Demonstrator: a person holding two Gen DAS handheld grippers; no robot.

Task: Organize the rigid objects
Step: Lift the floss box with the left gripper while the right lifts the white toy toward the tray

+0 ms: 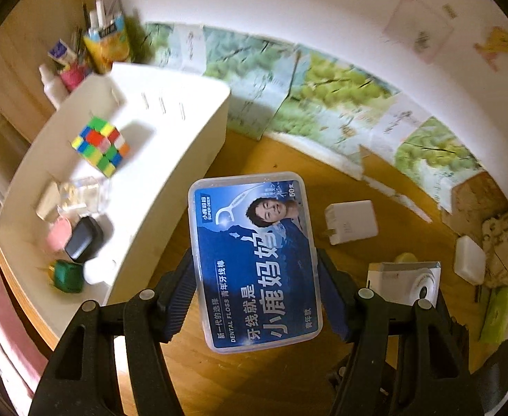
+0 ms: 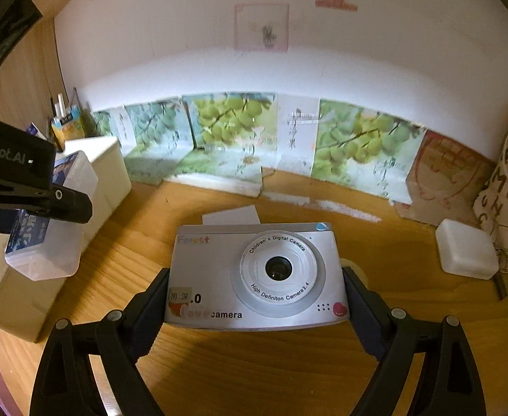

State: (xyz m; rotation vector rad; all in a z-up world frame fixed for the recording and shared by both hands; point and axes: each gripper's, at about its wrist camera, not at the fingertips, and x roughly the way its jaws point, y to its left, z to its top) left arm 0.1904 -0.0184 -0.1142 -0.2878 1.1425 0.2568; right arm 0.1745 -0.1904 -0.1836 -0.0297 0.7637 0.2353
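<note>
Here the left gripper (image 1: pixel 255 277) has its jaws closed about halfway on the long sides of one clear plastic dental-floss box with a blue label (image 1: pixel 254 260), held above the wooden counter (image 1: pixel 254 381) beside the white tray (image 1: pixel 184 159). The right gripper (image 2: pixel 255 298) has its jaws set wide and clamped on the short ends of one silver children's digital camera (image 2: pixel 254 277), lens up, over the same counter. Farther out, one white plug-in charger (image 1: pixel 351 222) and one small white rectangular case (image 2: pixel 467 253) lie on the wood, well apart. Inside the tray sit one multicoloured puzzle cube (image 1: pixel 100 145), one black case (image 1: pixel 82 239) and one green block (image 1: pixel 67 275).
</note>
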